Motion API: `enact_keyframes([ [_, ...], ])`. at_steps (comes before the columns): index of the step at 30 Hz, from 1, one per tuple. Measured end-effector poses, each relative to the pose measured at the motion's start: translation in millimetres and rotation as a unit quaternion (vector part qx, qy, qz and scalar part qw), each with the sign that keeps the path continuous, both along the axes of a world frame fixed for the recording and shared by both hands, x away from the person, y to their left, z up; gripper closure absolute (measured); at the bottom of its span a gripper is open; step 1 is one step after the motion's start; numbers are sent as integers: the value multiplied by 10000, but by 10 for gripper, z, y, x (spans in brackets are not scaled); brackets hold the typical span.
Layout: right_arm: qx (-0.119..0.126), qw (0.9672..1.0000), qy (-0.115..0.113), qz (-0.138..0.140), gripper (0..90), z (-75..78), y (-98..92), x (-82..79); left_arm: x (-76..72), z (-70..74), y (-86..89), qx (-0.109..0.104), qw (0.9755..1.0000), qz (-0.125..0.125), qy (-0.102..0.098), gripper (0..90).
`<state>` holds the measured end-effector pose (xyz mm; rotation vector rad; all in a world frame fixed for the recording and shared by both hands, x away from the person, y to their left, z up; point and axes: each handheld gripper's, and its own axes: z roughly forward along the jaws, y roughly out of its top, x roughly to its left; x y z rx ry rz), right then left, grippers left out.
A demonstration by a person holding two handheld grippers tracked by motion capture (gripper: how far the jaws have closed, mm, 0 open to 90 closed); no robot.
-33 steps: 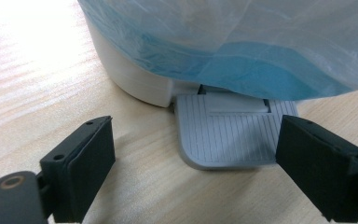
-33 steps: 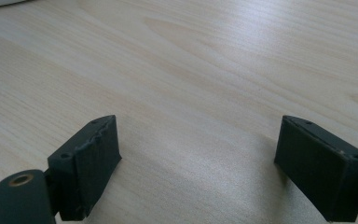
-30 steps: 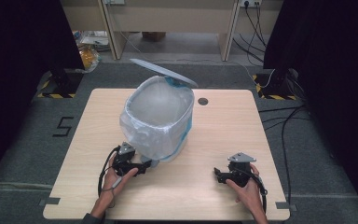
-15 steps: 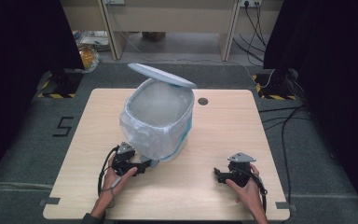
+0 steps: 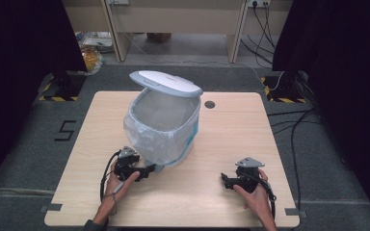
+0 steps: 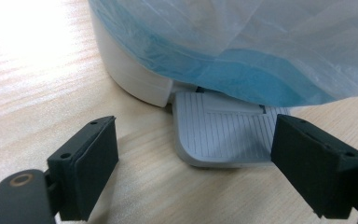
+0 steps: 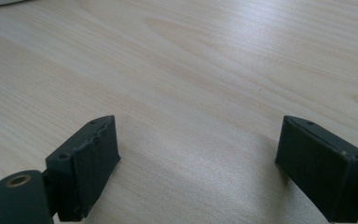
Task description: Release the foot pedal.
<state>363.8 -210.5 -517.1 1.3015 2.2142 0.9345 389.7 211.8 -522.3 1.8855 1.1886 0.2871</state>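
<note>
**Working the bin's pedal cleanly**

The left gripper (image 6: 193, 154) stands unclenched, its jaws just narrowing around the grey pedal (image 6: 221, 133) without pressing it. The pedal juts from the bag-lined bin (image 5: 161, 127) mid-table. Bear squarely on the ribbed face. The right gripper (image 5: 231, 182) rests agape, well apart.

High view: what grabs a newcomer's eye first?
The white pedal bin mid-table, lined with a clear bag, its lid tipped up at the back. At its base, the left tongs straddle the grey ribbed foot pedal without gripping it. The right tongs rest open on bare wood near the table's front right.
</note>
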Motion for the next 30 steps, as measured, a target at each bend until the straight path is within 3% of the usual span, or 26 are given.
enact_keyframes([
  [7, 1, 10000, 1, 0, 129, 0, 0, 0, 18, 11, 65, -136, 9999, -18, 72, 141],
  [13, 2, 10000, 3, 1, 128, 0, 0, 0, -3, 83, 59, -96, 9999, 6, -80, 138],
  [18, 2, 10000, 4, 1, 127, 0, 0, 0, 19, 85, 88, -187, 9998, -71, -7, 142],
  [22, 3, 10000, 4, 2, 128, 0, 0, 1, -11, 137, 140, 23, 10000, -47, -84, 150],
  [26, 5, 10000, 6, 1, 127, 0, 1, 1, -64, 212, 212, -41, 9998, -60, -183, 150],
  [30, 4, 10000, 13, 3, 127, 1, 0, 1, -163, 242, 255, 82, 9997, -103, -227, 150],
])
